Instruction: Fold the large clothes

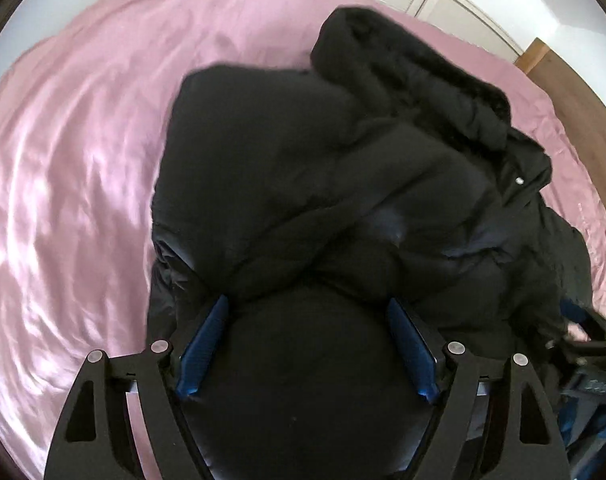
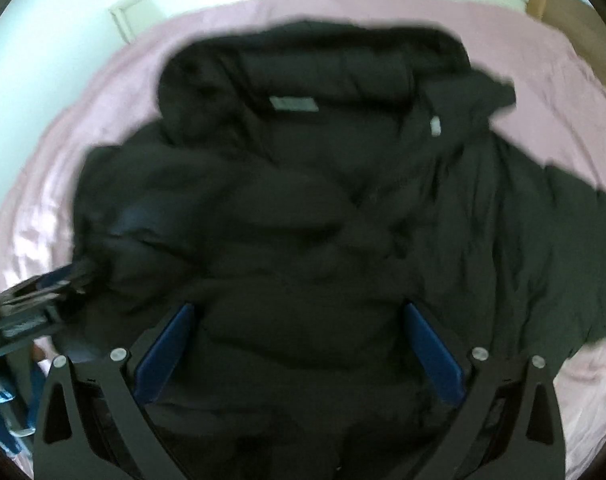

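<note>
Puffy black jacket (image 1: 303,200), blue-padded left hand-held gripper (image 1: 307,308) spread wide, satin pink sheet (image 1: 71,168)

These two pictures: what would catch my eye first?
A big black puffy coat lies heaped in the middle of a shiny pink bedsheet. At the bottom of each view a hand-held gripper, left and right, spreads blue fingers over the coat.

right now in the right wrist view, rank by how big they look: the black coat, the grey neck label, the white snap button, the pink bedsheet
1. black coat, which fills most of the frame
2. pink bedsheet, judging by its visible part only; the coat covers much of it
3. grey neck label
4. white snap button

The picture is blurred, so the two small items are close, though the label looks wider.
</note>
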Tool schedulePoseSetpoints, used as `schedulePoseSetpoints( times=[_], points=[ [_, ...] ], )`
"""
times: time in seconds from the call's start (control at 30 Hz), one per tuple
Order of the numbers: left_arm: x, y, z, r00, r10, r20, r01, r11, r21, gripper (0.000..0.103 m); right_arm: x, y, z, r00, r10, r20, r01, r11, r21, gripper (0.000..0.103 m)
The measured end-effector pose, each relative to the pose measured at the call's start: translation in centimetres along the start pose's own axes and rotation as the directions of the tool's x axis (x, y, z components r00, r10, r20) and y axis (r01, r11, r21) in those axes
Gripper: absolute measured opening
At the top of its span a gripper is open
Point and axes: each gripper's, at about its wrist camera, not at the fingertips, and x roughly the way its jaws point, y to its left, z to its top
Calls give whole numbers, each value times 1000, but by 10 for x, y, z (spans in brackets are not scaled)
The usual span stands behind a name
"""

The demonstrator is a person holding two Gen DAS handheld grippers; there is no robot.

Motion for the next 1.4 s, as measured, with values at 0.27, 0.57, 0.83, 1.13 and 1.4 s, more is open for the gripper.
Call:
schedulePoseSetpoints(
  times=[0.27,0.57,0.83,1.13,1.4],
  points=[
    [-11,-11,-2,997,70,33,-71,997,10,79,-8,-13,-7,1000,30,9,-30,999,-13,103],
    [-3,-28,-32,994,106,10,-106,994,25,81,5,-40,-15,998,63,-18,-63,998,13,103],
    [-34,-44,-24,982,167,90,-166,986,-24,81,-28,-78,-22,992,124,21,-125,991,38,103],
    [-71,-80,-30,983,119,142,-108,990,-86,81,-86,-234,-56,978,101,182,-154,940,303,103],
    [-79,-117,-40,980,131,151,-120,990,-80,81,-98,-421,-102,949,115,293,-282,724,630,103]
  ],
)
